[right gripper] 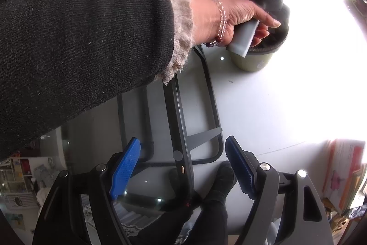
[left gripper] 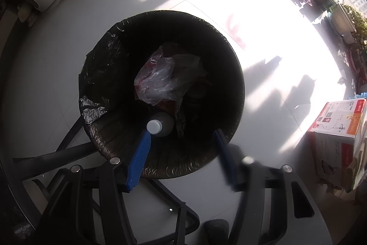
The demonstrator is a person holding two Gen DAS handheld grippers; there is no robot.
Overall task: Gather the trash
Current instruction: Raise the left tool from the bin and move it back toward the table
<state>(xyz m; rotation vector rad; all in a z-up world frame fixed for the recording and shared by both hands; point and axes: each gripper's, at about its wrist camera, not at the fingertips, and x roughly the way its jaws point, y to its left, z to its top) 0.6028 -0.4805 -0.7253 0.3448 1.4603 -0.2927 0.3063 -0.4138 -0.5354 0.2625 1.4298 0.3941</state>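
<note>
So the left gripper (left gripper: 181, 133) is pointing straight down over the trash bin (left gripper: 236, 75), the one lined with a black bag (left gripper: 98, 75), and its blue fingers (left gripper: 140, 160) stand apart with nothing pinched between them. A small plastic bottle (left gripper: 160, 124) with a white cap (left gripper: 154, 126) sits just inside the near part of the bin, cap end up toward the camera, right at the tip of the left-side finger. Can't tell whether it's already resting on the other trash or still dropping. Farther in lies a crumpled clear plastic bag (left gripper: 160, 79).

From the right wrist view, the right gripper (right gripper: 183, 150) is also spread wide and empty, hanging over the glass tabletop (right gripper: 160, 102) edge, well apart from the bin (right gripper: 252, 61), which sits on the floor (right gripper: 275, 95) far and to the right of it. The person's left hand (right gripper: 231, 17) is right over the bin rim, so the left side is clearly the nearer one.

My guess is this bottle is done, and whatever trash comes next has to be found elsewhere.
</note>
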